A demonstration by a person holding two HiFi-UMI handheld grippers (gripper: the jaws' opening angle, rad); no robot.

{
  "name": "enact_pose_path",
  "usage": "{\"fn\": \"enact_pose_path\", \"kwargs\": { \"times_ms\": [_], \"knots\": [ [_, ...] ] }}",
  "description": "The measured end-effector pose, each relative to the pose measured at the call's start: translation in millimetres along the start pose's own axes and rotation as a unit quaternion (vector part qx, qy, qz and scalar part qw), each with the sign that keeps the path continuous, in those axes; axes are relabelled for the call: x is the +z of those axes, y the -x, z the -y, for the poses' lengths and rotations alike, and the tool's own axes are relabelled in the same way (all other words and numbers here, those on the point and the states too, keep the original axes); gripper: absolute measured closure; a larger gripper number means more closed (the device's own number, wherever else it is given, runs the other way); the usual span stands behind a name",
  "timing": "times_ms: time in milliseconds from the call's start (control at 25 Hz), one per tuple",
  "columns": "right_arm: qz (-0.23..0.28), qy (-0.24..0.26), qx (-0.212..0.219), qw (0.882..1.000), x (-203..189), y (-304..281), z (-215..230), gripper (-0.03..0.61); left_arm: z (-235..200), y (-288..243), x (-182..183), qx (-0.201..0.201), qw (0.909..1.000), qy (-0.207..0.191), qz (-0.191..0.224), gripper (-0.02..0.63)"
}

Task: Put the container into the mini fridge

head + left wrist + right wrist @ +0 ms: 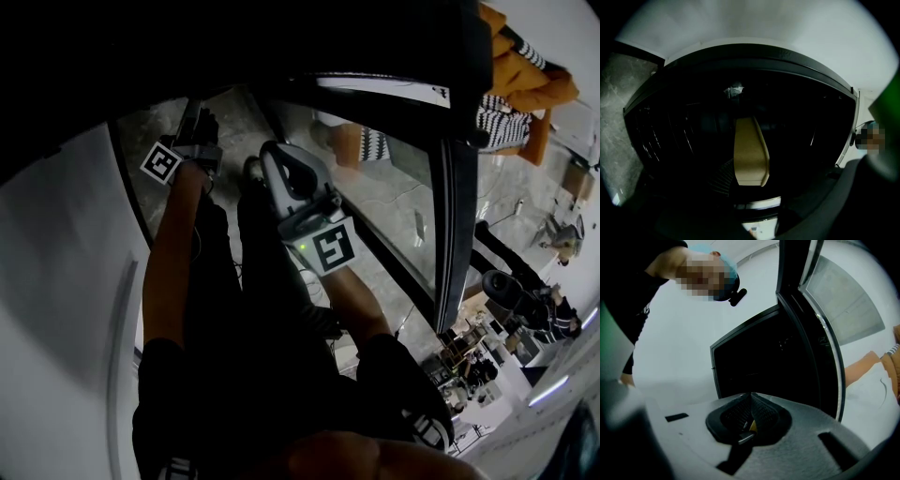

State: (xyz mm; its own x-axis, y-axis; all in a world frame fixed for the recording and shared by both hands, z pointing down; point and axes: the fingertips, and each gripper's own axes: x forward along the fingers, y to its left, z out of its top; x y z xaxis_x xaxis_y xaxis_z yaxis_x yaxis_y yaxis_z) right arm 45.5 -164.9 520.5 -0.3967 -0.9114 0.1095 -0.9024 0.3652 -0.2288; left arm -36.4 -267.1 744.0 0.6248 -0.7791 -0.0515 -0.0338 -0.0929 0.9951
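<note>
Grey marbled floor [394,202], cluttered desks [478,361] far off, dim light

The right gripper [751,397] has a grey, matt plastic body, and its black ribbed jaws stand pressed together at the tips. A small yellow bit shows at their base; what it is I cannot tell. Behind stands the black, box-shaped mini fridge [754,359], dark inside, its glossy black door [813,341] open at the right. A person [637,282] with a teal cap [725,263] leans in at upper left.
</note>
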Motion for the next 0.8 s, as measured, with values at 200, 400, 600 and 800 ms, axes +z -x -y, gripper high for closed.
{"fn": "enact_pose_path", "kwargs": {
  "times_ms": [200,400,600,800],
  "knots": [
    [0.001,-0.001,-0.003,1.0,-0.9,-1.0,5.7,0.578,-3.0,-5.5,2.7,0.001,1.0,-0.002,0.004,0.388],
    [0.0,-0.002,-0.003,1.0,-1.4,-1.6,6.9,0.578,-4.3,-10.2,6.8,0.004,0.9999,0.0,0.009,0.388],
    [-0.002,0.0,-0.003,1.0,-1.1,-4.1,9.2,0.578,-3.5,-16.5,11.0,0.003,0.9999,0.003,0.009,0.388],
    [0.0,-0.002,-0.008,1.0,-0.1,-6.4,13.3,0.578,-3.9,-20.5,12.6,0.004,1.0,0.003,0.008,0.388]
  ]
}}
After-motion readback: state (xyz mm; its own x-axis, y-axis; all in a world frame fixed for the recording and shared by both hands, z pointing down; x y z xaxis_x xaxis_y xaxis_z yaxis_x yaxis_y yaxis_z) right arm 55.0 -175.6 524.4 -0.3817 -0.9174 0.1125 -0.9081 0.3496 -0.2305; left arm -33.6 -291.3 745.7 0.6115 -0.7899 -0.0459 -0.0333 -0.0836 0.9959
